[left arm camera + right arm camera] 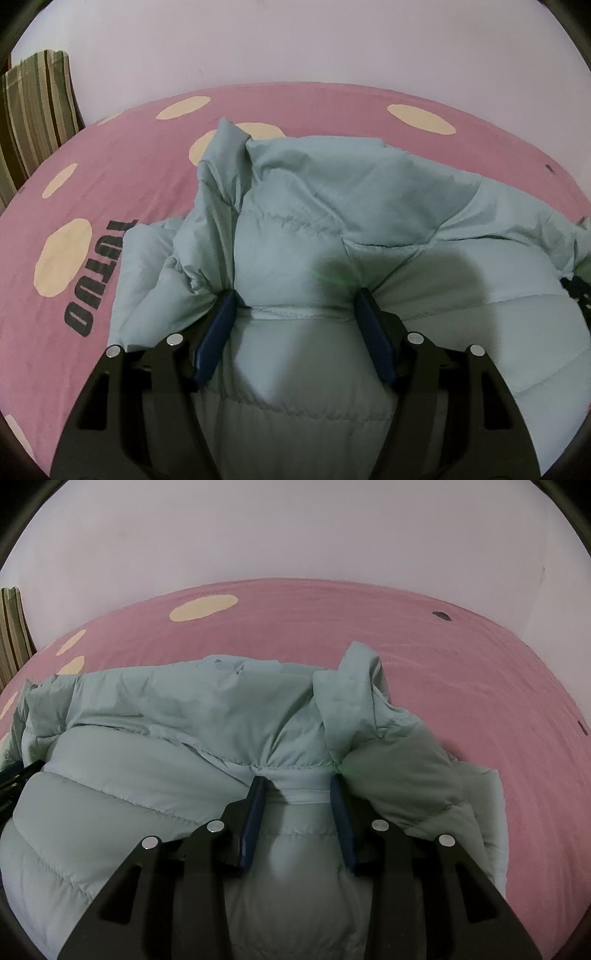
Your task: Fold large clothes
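Observation:
A puffy pale green-blue quilted jacket (332, 192) lies bunched on a pink bed sheet (129, 147). My left gripper (295, 295) holds a thick padded fold, which bulges between the blue pads (218, 332) and touches both, with creases gathering at the tips. In the right wrist view the same jacket (166, 709) spreads to the left, and a loose flap stands up at the right. My right gripper (296, 781) pinches a narrower fold along a stitched seam. A dark part at the left edge of the right wrist view (14, 786) looks like the other gripper.
The pink sheet (443, 646) has cream spots (62, 258) and dark lettering (92, 277) left of the jacket. A striped cushion (33, 110) stands at the far left against the pale wall (295, 44). Bare sheet lies beyond and right of the jacket.

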Demonstrator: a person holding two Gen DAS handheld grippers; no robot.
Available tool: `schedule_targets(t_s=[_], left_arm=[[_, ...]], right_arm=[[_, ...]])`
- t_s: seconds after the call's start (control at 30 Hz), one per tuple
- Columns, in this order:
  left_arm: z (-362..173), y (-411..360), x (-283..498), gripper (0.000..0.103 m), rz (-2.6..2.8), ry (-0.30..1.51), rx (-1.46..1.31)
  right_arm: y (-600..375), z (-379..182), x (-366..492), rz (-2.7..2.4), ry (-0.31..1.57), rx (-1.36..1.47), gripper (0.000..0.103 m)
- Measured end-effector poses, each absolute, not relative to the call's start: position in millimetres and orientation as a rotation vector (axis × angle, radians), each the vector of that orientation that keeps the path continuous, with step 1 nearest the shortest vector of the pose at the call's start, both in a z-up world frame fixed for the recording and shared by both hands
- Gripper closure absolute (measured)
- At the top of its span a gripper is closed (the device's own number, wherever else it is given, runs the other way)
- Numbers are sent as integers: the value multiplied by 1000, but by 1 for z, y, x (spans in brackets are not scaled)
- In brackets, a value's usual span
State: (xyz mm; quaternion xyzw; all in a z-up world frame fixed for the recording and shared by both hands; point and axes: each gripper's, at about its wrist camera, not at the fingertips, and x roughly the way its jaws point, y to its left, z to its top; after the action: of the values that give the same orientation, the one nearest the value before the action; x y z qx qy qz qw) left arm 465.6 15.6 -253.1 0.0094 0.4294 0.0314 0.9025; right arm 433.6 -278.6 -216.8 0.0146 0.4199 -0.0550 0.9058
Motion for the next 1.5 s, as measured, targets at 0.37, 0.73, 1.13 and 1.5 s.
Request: schedule_targets(t_s=[0.37,0.73,1.13,1.5], left_arm=[[-213,33,412,15,101,862,9],[-211,71,319,12,224,874,-60],[-237,85,327,8,269,955,-146],[-241,70,339,51,208,968,-181]], right_arm=[[-283,-157,368,-120,783,66,36],[-304,-171,296,-161,842,123,35],[-307,-200,298,-199,904,193,27],[-307,-209,297,-198,910,264,34]])
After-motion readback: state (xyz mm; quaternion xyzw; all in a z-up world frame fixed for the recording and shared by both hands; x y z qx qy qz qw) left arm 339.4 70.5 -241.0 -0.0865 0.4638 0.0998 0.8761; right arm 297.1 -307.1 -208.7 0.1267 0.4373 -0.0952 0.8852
